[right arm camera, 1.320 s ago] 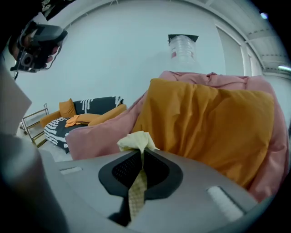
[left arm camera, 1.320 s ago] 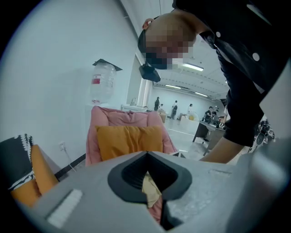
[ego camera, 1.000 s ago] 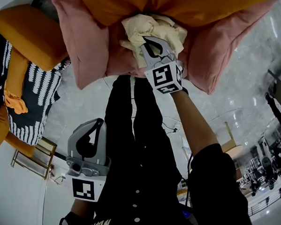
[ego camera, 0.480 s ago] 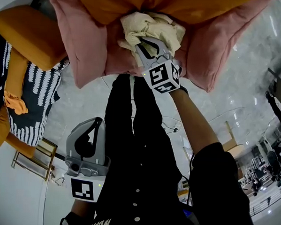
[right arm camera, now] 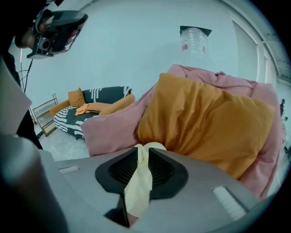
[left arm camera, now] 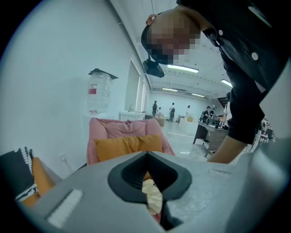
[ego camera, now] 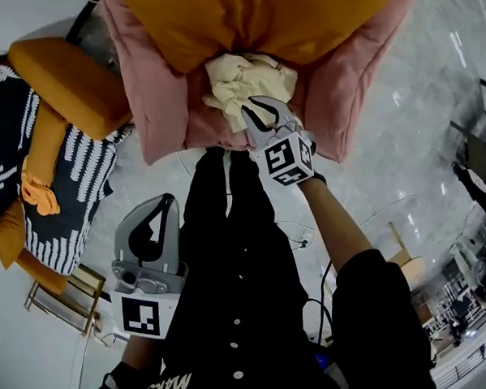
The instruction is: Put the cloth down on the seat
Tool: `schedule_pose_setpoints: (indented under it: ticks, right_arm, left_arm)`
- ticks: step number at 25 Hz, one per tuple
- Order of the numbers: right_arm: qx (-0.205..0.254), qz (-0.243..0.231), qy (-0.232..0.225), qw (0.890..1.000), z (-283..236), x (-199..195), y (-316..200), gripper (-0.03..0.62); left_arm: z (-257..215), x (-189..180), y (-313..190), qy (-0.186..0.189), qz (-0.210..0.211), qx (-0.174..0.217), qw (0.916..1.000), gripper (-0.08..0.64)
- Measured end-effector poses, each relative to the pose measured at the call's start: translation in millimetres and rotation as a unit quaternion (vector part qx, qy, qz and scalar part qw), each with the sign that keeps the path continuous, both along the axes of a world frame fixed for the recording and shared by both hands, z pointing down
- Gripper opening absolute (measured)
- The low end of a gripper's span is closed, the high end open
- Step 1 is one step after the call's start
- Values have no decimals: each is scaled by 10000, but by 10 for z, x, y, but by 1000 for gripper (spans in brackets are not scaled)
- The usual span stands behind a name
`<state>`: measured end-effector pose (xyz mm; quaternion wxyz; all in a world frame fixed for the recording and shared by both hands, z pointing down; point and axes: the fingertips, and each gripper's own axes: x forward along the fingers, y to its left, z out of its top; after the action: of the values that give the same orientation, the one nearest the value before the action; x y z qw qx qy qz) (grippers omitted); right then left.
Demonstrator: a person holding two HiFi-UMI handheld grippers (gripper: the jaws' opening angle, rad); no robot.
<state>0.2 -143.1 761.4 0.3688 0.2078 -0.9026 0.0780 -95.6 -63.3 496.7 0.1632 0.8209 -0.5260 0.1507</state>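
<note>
A crumpled cream cloth [ego camera: 241, 80] lies bunched on the seat of a pink armchair [ego camera: 162, 104], just in front of an orange cushion [ego camera: 236, 22]. My right gripper [ego camera: 254, 114] reaches over the seat's front edge and is shut on a fold of the cloth. In the right gripper view a strip of cloth [right arm camera: 138, 182] runs between the closed jaws of the right gripper [right arm camera: 141, 152], with the orange cushion [right arm camera: 204, 118] behind. My left gripper [ego camera: 165, 203] hangs low beside the person's legs, shut and holding nothing. The left gripper [left arm camera: 148, 157] points at the chair, with the cloth [left arm camera: 152, 195] far off.
A dark striped sofa [ego camera: 65, 172] with orange cushions [ego camera: 66, 75] stands to the left of the armchair. A gold wire rack [ego camera: 59, 302] sits on the floor below it. The person's black clothing [ego camera: 239, 271] fills the middle. A water bottle [right arm camera: 194, 38] stands behind the chair.
The right gripper with the cloth has drawn slightly back toward the seat's front edge, and the head view has shifted. The left gripper has barely moved.
</note>
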Motion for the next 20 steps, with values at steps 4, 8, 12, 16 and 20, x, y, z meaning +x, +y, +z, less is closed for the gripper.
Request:
schedule_pose_setpoints:
  ticks: [4,8,12,16,20]
  right_arm:
    - [141,-117,-89,9998,-464,30,19,74]
    - [453,-90,-450,9979,-1123,93,17,28]
    - [705,153,-788,9943,-1822,182,-4,28]
    - [1219,242,-1109,9860,-2579,274,-69,28]
    - [1639,578,-1879,9667,-3357,342,-142,28]
  left_arm:
    - [-383,6,-163,-92,128,377,9992,0]
    - [-777,-47,-312,-121,129,722,9972,0]
    - [-1119,-115,-373,-135,114,1017,9947,0]
    - [-1427,-115,-425,-61,135,1273,9918,0]
    - [-1729,-89,-515,112,134,1554,9877,0]
